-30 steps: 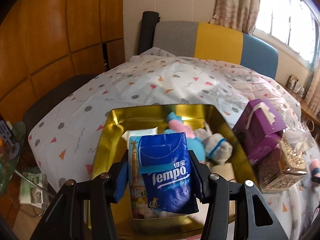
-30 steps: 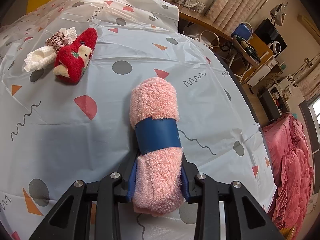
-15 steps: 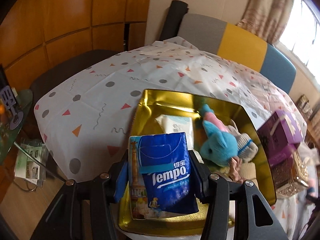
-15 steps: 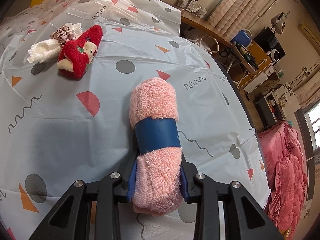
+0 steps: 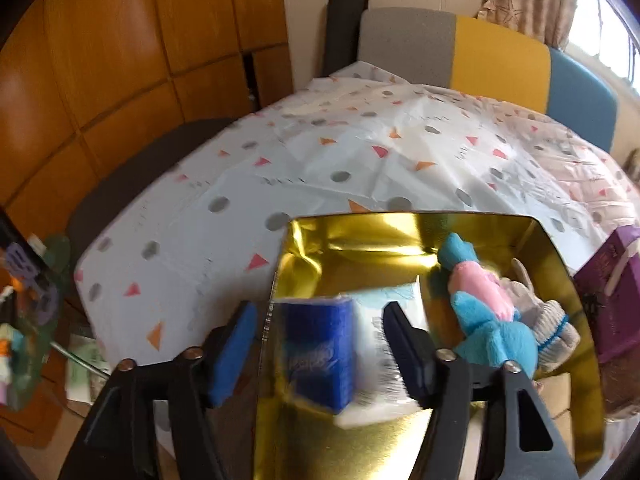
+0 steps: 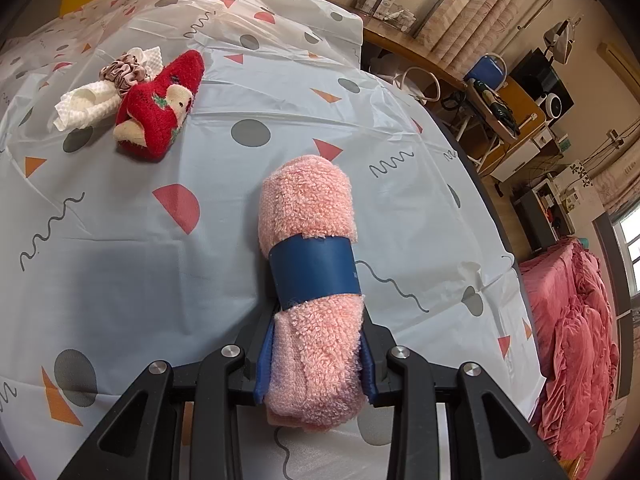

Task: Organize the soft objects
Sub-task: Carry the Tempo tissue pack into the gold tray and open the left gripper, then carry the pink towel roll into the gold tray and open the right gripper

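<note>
1. Worktop (image 5: 360, 160) under a white cloth printed with grey dots and coloured triangles, filling most of both views.
2. Gold tray (image 5: 400, 232) on that cloth in the left wrist view, its near edge running under the left gripper (image 5: 320, 344).
3. Purple box (image 5: 616, 300) just beside the tray's right rim, partly cut off by the frame edge.
4. In the tray: blue and pink plush toy (image 5: 484, 308) toward the right, touching a grey-white knitted piece (image 5: 552, 324) behind it.
5. Left fingers spread wide, jaws having just been opening; blue tissue pack (image 5: 320, 356) between them but clear of both pads, gaps showing on either side.
6. Tissue pack blurred, inside the tray at its near left part, overlapping a white packet (image 5: 384, 360) that reaches the right finger; whether resting or dropping, cannot tell.
7. Right gripper (image 6: 318, 356) in the other view, narrow and clamped on a rolled pink towel (image 6: 308, 216): blue pads pressed into its near end on both sides.
8. Towel pointing away along the fingers, far end over the cloth, a dark blue band (image 6: 314, 266) around its middle just ahead of the fingertips.
9. Well apart at upper left: red slipper-like soft item (image 6: 160, 108), touching a white waffle cloth (image 6: 84, 102) and a mauve scrunchie (image 6: 124, 72).
</note>
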